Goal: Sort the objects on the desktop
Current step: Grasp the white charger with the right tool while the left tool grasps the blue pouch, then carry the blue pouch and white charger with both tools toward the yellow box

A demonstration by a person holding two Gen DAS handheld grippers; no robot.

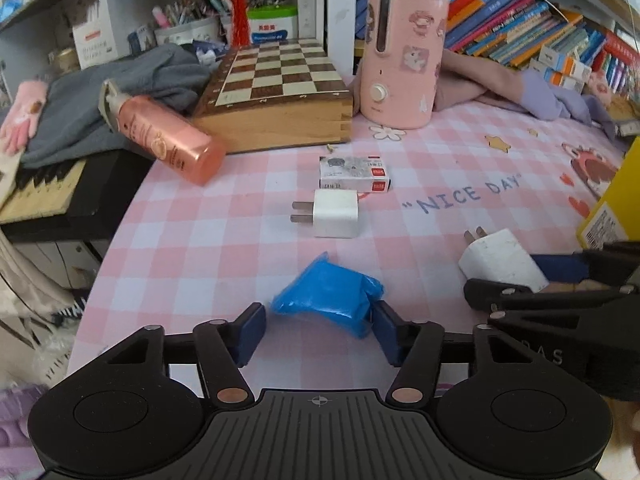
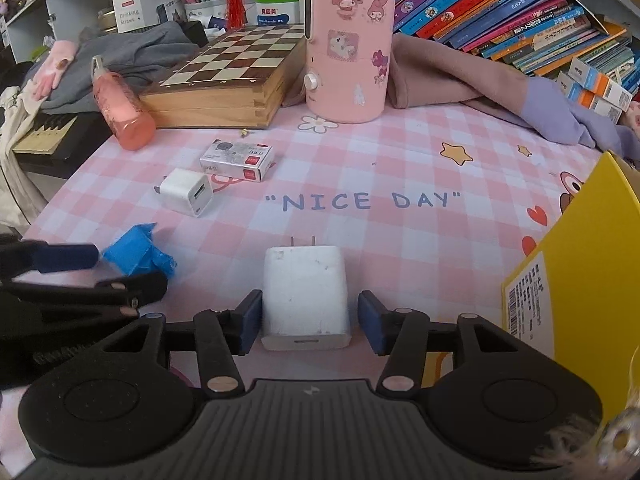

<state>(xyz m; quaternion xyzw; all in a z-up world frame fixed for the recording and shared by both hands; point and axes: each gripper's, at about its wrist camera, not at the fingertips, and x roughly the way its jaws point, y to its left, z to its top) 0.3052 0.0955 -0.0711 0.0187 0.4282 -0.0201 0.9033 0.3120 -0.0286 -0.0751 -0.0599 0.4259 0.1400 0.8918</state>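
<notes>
Left wrist view shows the left gripper (image 1: 318,330) low over the pink checked tablecloth (image 1: 400,168). Its 2 blue pads stand about half apart around a blue crumpled packet (image 1: 330,294). The right pad touches the packet's edge, while the left pad (image 1: 250,332) is clear of it, so the packet is not clamped.

Right wrist view shows the right gripper (image 2: 310,324) around a large white charger (image 2: 306,296), which lies flat with its 2 prongs pointing away from the camera. The left pad is just against the charger's side and a small gap shows at the right pad (image 2: 372,326), so the grip is not firm.

A small white charger (image 1: 336,213) lies further up the cloth, just beside a small grey and white box (image 1: 355,174). Behind them stand a wooden chessboard box (image 1: 276,96) and a pink cylindrical appliance (image 1: 402,52). A pink bottle (image 1: 168,136) lies tilted at the left, and a yellow box (image 2: 580,280) stands at the right edge.
</notes>
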